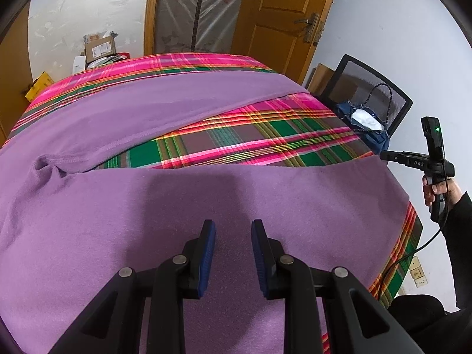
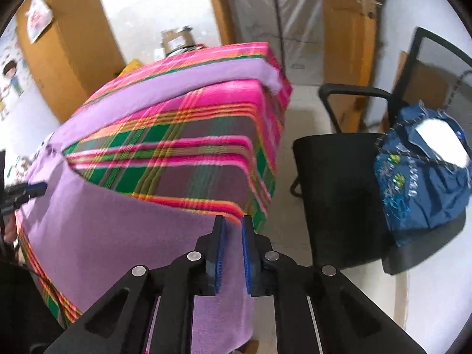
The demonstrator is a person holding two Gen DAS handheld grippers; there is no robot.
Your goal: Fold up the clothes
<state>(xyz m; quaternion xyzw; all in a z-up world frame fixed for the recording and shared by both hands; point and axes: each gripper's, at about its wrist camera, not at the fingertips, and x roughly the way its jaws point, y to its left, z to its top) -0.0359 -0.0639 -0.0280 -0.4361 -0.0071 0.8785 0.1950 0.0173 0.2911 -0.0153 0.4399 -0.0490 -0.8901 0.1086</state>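
Note:
A purple garment lies spread over a table covered with a pink and green plaid cloth; a sleeve or fold of it runs across the far side. My left gripper hovers open just above the garment's near part, with nothing between its blue pads. My right gripper is at the garment's right corner, where the fabric hangs over the table edge. Its jaws stand narrowly apart, purple fabric showing in the gap, and the pads do not press on it. In the left wrist view a hand holds the right gripper beside the table.
A black office chair stands close to the table's right side with a blue bag on its seat. Behind the table are a wooden door, a plastic-sheeted doorway and cardboard boxes. A cable hangs from the right gripper.

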